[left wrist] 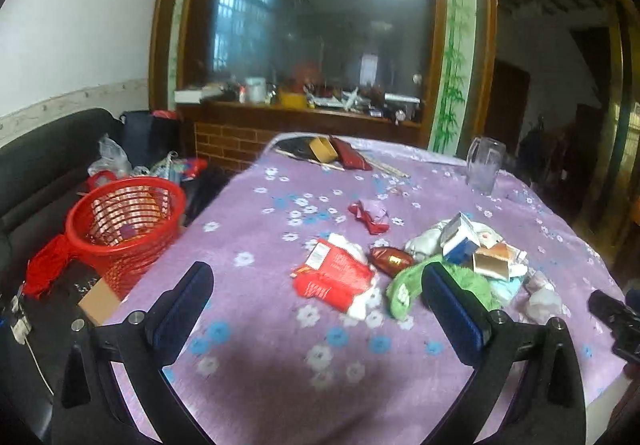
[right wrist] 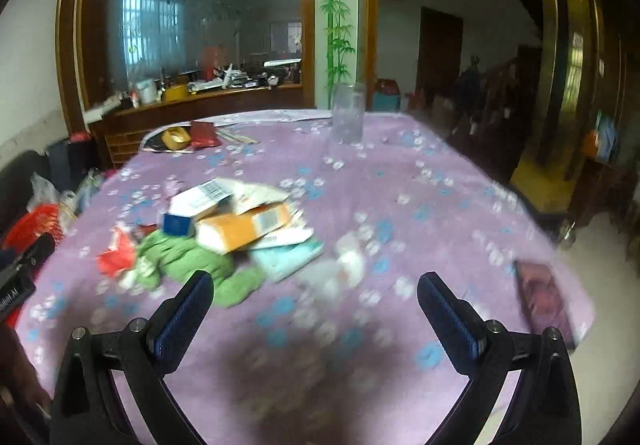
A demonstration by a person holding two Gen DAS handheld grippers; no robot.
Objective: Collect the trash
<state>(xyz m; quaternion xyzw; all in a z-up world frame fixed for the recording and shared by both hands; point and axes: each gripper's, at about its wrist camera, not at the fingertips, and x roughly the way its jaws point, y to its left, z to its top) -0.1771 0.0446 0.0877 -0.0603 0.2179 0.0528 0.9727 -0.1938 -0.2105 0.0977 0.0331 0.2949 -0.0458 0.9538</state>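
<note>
We have hardly started: the trash pile [left wrist: 460, 257] sits on the purple table [left wrist: 260, 365], and the red basket [left wrist: 124, 221] beside it looks almost empty. Our left gripper [left wrist: 318, 299] and right gripper [right wrist: 316, 303] are both spread wide, holding nothing.

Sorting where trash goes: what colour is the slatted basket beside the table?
Red basket, clearest in the left wrist view.
</note>
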